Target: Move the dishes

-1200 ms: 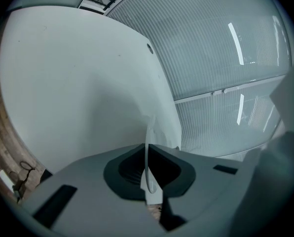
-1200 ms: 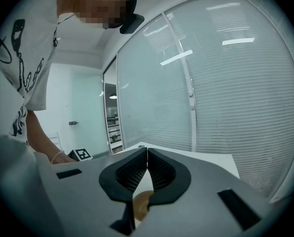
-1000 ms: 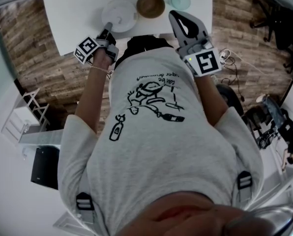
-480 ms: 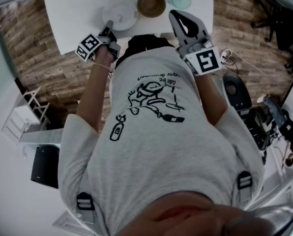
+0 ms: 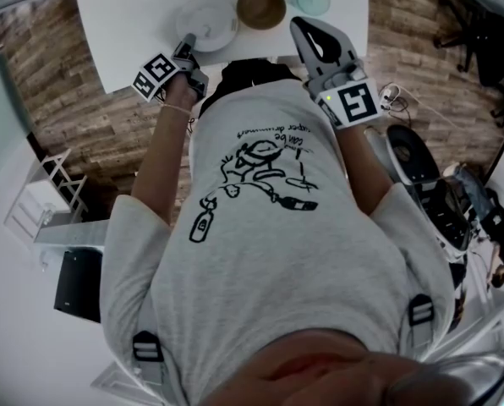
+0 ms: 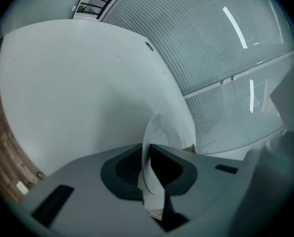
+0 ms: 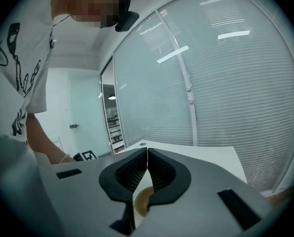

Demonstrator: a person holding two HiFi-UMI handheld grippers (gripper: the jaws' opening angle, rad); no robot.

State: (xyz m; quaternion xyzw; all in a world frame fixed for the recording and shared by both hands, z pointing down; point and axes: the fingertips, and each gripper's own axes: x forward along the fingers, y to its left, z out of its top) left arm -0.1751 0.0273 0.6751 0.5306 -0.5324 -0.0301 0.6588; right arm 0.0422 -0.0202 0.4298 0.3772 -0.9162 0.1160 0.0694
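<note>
A white plate lies near the front edge of the white table. My left gripper reaches its near rim. In the left gripper view the plate stands edge-on between the jaws, and the left gripper is shut on its rim. A brown bowl sits right of the plate, and a pale blue-green dish lies beyond that. My right gripper hovers by the table's front edge, below the bowl and dish, shut and holding nothing. Under the right gripper a bit of the brown bowl shows.
The table stands on a wood-pattern floor beside glass walls with blinds. An office chair is at my right, with more chairs behind it. The left half of the table top carries nothing.
My left gripper has edged a little forward onto the plate's rim. The right gripper has stayed put. The office chair at my right has rolled further into view.
</note>
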